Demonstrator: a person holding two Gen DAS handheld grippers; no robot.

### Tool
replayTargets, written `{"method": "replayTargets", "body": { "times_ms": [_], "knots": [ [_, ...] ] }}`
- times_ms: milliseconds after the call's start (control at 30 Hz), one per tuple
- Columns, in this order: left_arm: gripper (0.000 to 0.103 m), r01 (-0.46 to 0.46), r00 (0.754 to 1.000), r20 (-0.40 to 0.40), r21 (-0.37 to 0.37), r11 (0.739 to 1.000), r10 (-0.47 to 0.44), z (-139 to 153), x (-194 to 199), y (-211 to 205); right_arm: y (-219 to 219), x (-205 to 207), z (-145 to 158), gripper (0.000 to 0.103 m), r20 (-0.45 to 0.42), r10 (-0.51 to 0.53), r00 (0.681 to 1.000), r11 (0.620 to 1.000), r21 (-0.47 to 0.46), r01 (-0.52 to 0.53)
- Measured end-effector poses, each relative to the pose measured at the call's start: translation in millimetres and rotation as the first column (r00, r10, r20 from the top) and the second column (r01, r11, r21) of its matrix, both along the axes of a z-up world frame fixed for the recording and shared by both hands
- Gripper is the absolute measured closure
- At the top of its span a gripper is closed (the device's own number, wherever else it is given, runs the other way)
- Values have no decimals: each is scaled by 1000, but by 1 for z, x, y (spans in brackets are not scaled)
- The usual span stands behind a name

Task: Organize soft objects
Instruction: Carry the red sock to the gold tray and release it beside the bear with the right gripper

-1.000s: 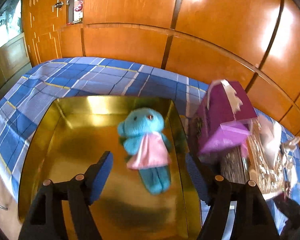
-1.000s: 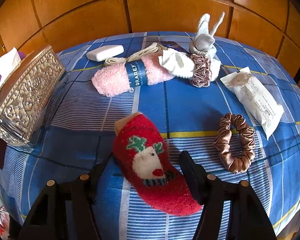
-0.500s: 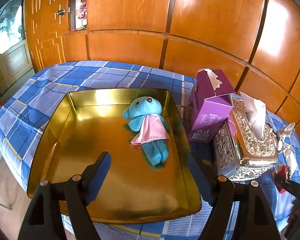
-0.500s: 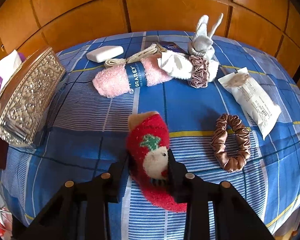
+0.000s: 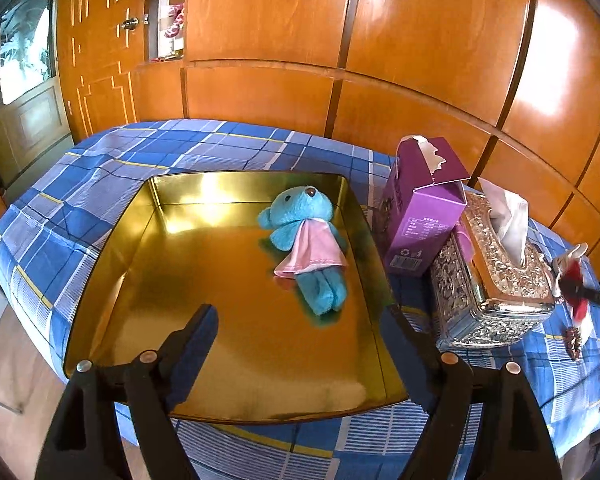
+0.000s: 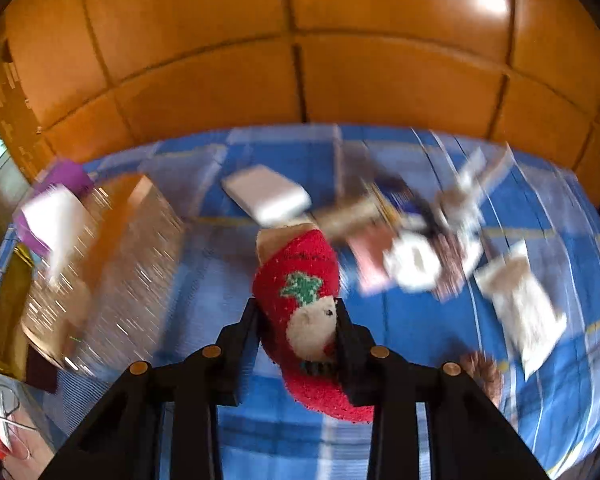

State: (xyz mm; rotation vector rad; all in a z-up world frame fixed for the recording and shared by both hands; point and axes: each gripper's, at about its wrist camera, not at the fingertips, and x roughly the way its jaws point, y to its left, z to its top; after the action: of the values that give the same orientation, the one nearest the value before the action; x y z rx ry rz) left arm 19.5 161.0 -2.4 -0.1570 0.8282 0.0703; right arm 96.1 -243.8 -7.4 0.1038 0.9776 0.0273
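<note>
1. The right gripper (image 6: 298,332) is clamped on a red sock (image 6: 300,280) with a green tree and a pale face on it; the sock's middle sits between the jaws and its two ends stick out ahead of and behind them.
2. Ahead of this gripper the blue plaid cloth (image 6: 204,292) and the small things on it are blurred; a white bar (image 6: 266,194) lies beyond the sock.
3. The left gripper (image 5: 300,340) has nothing between its jaws, which are wide apart and opening.
4. Under and ahead of it lies a gold tray (image 5: 112,240).
5. A blue teddy bear (image 5: 306,244) in a pink dress lies in the tray, ahead and slightly to the right of the jaws.
6. Right of the tray stand a purple box (image 5: 420,208) and a silver tissue box (image 5: 496,280).
</note>
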Motion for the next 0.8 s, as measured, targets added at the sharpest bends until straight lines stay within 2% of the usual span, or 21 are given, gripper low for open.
{"method": "replayTargets", "body": {
  "times_ms": [133,267,433,567,633,733,800],
  "knots": [
    [17,-15,1000,7,4,1000,15,1,-3,4,32,22,36,70,59,73,996,997,6,-74],
    [16,-34,999,11,7,999,34,2,-4,11,81,36,70,70,126,194,973,980,20,-198],
    [14,-67,998,12,20,998,67,1,-7,21,164,31,98,70,188,394,900,915,11,-403],
    [14,-109,994,12,22,994,109,-1,-10,37,229,8,98,70,194,534,823,839,3,-544],
    [12,-143,990,14,17,990,143,0,-11,50,252,-4,91,70,180,584,791,801,32,-598],
    [12,-201,979,30,8,980,200,4,-15,69,284,-18,69,70,140,637,758,759,57,-649],
    [11,-237,971,41,5,972,236,7,-18,83,299,-23,49,70,104,656,747,742,87,-664]
  ]
}}
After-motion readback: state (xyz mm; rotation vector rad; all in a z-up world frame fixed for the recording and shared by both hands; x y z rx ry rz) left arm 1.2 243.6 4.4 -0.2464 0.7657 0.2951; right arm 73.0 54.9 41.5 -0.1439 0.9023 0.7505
